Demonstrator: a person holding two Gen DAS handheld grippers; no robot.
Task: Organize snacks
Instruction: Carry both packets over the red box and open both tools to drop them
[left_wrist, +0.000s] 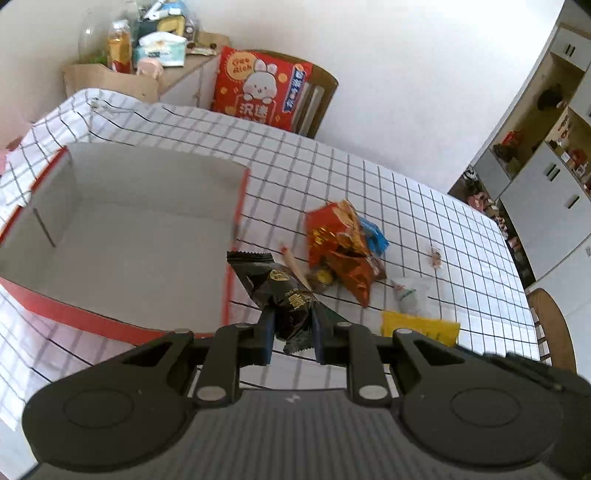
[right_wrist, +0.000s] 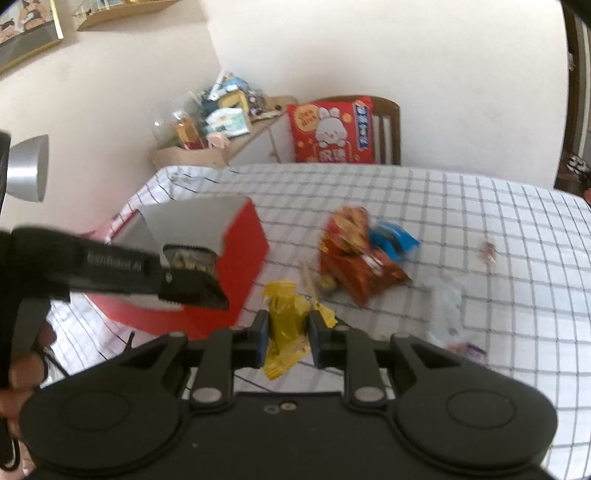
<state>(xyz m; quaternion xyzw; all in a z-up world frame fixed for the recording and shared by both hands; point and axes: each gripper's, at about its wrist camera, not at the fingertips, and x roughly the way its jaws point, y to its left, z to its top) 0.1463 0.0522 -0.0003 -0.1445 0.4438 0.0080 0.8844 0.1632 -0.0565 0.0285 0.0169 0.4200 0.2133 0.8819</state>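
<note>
Left wrist view: the left gripper (left_wrist: 291, 334) is clamped on a black snack packet (left_wrist: 280, 295), held above the checked tablecloth (left_wrist: 424, 206) just right of the red box (left_wrist: 236, 206), whose grey inside shows nothing in it. Right wrist view: the right gripper (right_wrist: 286, 338) is clamped on a yellow snack packet (right_wrist: 286, 317). Farther out on the cloth lie an orange-red bag (right_wrist: 351, 254) touching a blue packet (right_wrist: 393, 238), with a clear wrapper (right_wrist: 448, 306) to the right and a small candy (right_wrist: 489, 251) beyond. A red rabbit-print bag (right_wrist: 330, 134) sits on the far chair (right_wrist: 391, 129).
</note>
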